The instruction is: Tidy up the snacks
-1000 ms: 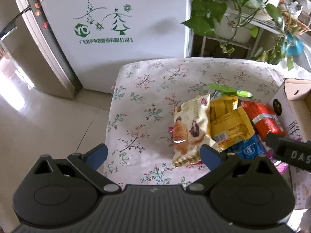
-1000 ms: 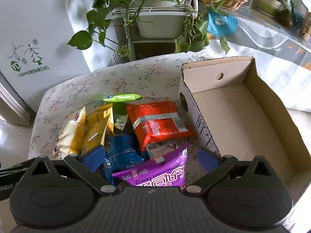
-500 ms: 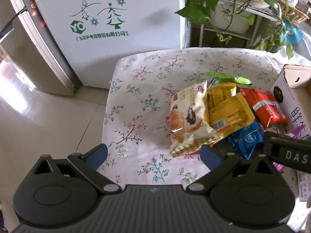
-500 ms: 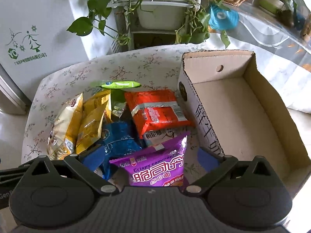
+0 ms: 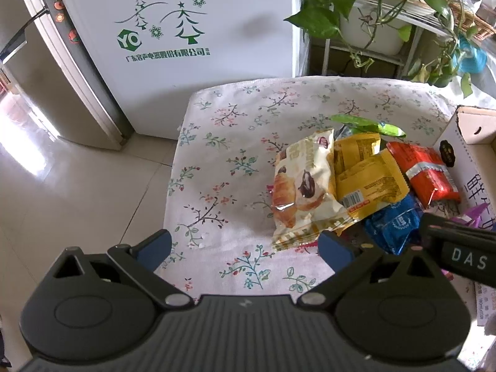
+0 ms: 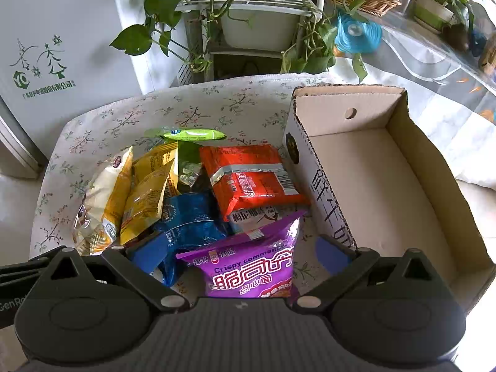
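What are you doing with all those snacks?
Someone is sorting a pile of snack packets into a cardboard box, holding a gripper in each hand. The box has nothing in it yet. The right gripper is open, with the purple packet between its fingers. The left gripper is open too, near the croissant packet. Nothing is picked up yet.

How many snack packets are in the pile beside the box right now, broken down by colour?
Cream: 1, croissant packet
Yellow: 2, rear yellow packet and front yellow packet
Green: 1, green packet
Red: 1, red packet
Blue: 1, blue packet
Purple: 1, purple packet
White, mostly hidden under the red: 1, white packet
Total: 8; none in the cardboard box.
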Motion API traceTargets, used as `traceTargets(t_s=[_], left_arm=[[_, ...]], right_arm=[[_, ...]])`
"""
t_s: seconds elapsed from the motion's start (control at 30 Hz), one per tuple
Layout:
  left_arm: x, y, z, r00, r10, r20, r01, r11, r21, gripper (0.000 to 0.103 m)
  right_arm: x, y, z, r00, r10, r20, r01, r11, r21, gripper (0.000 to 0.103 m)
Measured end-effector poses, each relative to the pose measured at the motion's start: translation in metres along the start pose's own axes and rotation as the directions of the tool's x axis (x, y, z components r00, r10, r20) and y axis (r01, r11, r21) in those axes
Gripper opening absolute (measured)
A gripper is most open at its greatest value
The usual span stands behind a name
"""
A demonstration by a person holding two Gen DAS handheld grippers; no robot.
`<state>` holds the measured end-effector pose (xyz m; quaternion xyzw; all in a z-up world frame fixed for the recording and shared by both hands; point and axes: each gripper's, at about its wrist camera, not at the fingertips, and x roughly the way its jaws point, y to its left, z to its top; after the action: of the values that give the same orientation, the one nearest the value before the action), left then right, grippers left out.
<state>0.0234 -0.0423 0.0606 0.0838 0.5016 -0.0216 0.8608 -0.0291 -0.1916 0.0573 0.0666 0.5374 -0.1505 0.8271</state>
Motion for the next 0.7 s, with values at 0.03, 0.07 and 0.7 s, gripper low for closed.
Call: traceTargets(t_s=[0.03, 0.07, 0.7], left_arm=[[0.0, 0.0001, 0.0, 1.0, 0.001, 0.001, -0.001, 1.0, 0.0, 0.1], [-0.0001, 0.0001, -0.0001, 1.0, 0.002, 0.001, -0.002, 1.0, 0.0, 0.1], [-0.0016, -0.0009, 0.0002, 1.0, 0.003, 0.0, -0.003, 1.0, -0.015, 0.1]], right_arm=[[0.0004, -0.0004, 0.0001, 1.0, 0.002, -0.002, -0.002, 1.0, 0.001, 0.103], [0.001, -0.0004, 0.0003, 1.0, 0.004, -0.004, -0.004, 1.0, 0.003, 0.103], [-0.0001, -0.0037, -0.0021, 1.0, 0.012, 0.007, -0.012, 1.0, 0.016, 0.103]])
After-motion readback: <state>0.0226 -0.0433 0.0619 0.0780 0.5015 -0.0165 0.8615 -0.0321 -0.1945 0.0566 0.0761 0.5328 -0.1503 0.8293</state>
